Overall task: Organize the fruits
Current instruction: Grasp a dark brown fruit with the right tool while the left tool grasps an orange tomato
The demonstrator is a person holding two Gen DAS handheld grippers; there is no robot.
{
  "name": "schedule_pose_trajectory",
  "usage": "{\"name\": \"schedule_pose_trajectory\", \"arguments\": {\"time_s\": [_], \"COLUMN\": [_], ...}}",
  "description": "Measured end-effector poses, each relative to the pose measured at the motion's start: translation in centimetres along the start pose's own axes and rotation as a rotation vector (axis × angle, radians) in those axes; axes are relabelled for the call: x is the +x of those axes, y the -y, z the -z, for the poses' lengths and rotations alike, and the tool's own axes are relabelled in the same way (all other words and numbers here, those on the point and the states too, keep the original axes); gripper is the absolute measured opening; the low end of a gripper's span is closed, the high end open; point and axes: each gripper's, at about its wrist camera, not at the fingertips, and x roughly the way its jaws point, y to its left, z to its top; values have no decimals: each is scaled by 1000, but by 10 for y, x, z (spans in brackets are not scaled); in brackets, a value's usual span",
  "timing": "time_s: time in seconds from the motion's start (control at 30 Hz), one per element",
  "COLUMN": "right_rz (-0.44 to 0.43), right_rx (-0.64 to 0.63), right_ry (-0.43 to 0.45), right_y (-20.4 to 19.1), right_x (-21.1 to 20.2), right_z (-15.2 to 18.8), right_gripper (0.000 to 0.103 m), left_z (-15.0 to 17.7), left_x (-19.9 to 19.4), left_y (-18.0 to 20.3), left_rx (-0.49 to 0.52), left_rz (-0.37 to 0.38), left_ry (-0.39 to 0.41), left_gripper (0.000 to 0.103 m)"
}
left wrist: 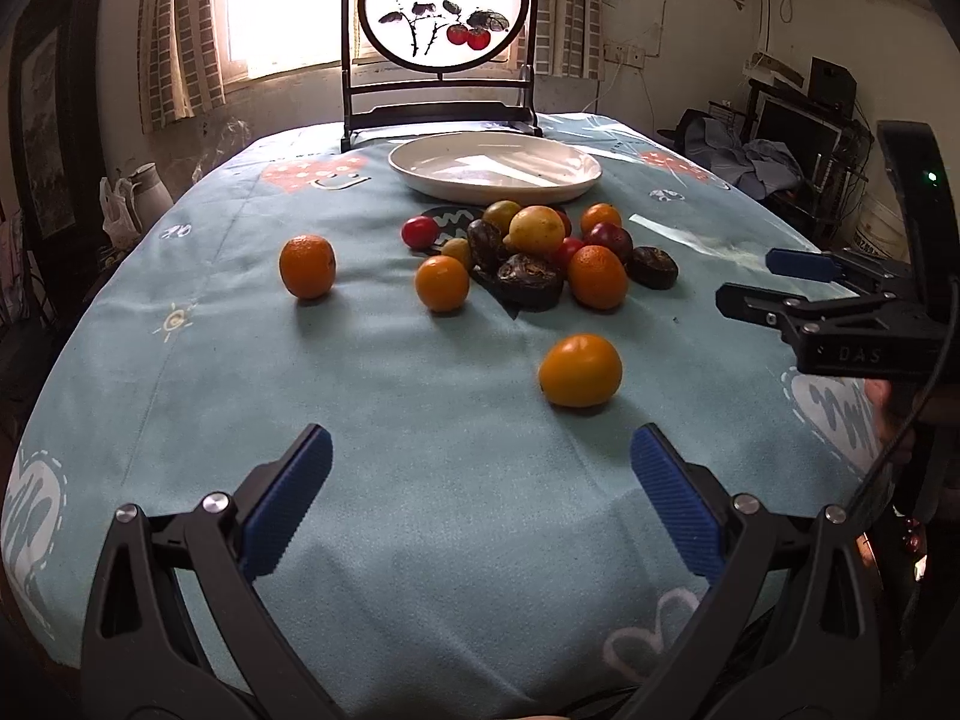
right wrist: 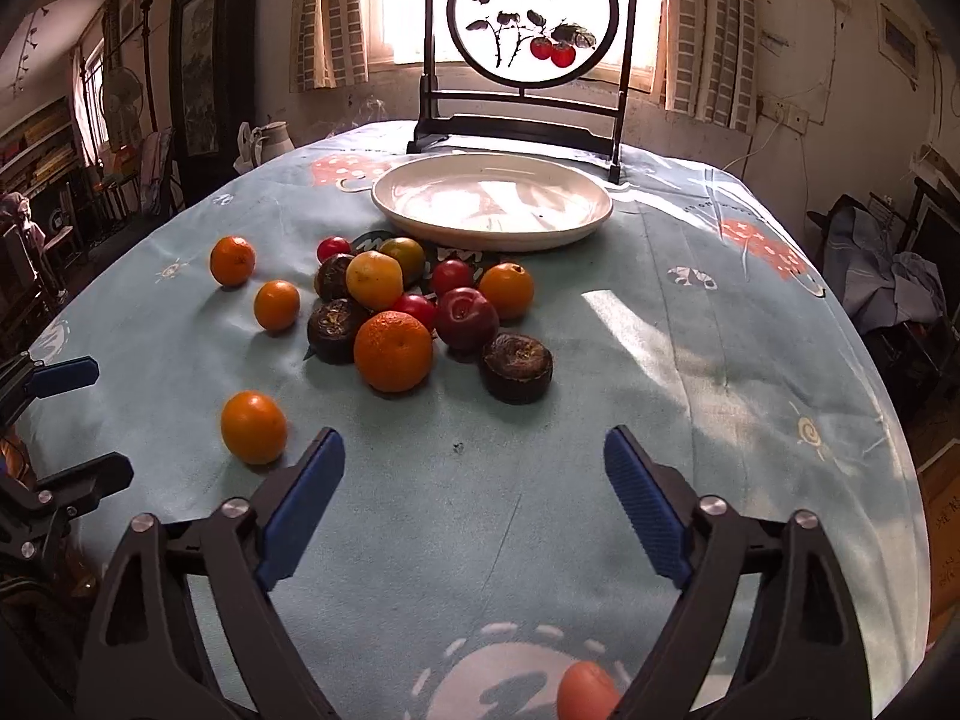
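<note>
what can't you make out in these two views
- Fruit pile, left wrist view: the back fruits are hidden by the front ones, so no sure count.
- Plate, both views: glare washes out its inside.
- Right tool, left wrist view: cut off by the frame edge.

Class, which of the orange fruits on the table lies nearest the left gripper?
The lone orange lying apart from the pile, just ahead of the left gripper; the other oranges lie farther back toward the plate.

Fruit pile (right wrist: pixel 420 312) on tablecloth (right wrist: pixel 660 420) before plate (right wrist: pixel 492 228), screen (right wrist: pixel 528 30) behind
</note>
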Motion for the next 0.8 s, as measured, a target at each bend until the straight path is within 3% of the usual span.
{"name": "schedule_pose_trajectory", "arguments": {"time_s": [0.2, 0.27, 0.53, 0.7, 0.8], "right_rz": [-30, -41, -82, -70, -93], "right_rx": [-35, -45, -61, -75, -72], "right_ry": [-118, -136, -176, -191, -197], "right_y": [20, 23, 28, 29, 29], "right_x": [44, 54, 79, 90, 91], "right_z": [-20, -25, -38, -39, -38], "right_gripper": [73, 67, 65, 61, 57], "left_z": [-5, -7, -18, -25, -28], "left_x": [9, 13, 35, 53, 61], "left_y": [-1, -2, 13, 17, 15], "left_rx": [23, 27, 81, 83, 71], "left_rz": [60, 83, 159, 208, 230], "left_ry": [-8, -14, -58, -116, -142], "left_gripper": [100, 98, 92, 70, 70]}}
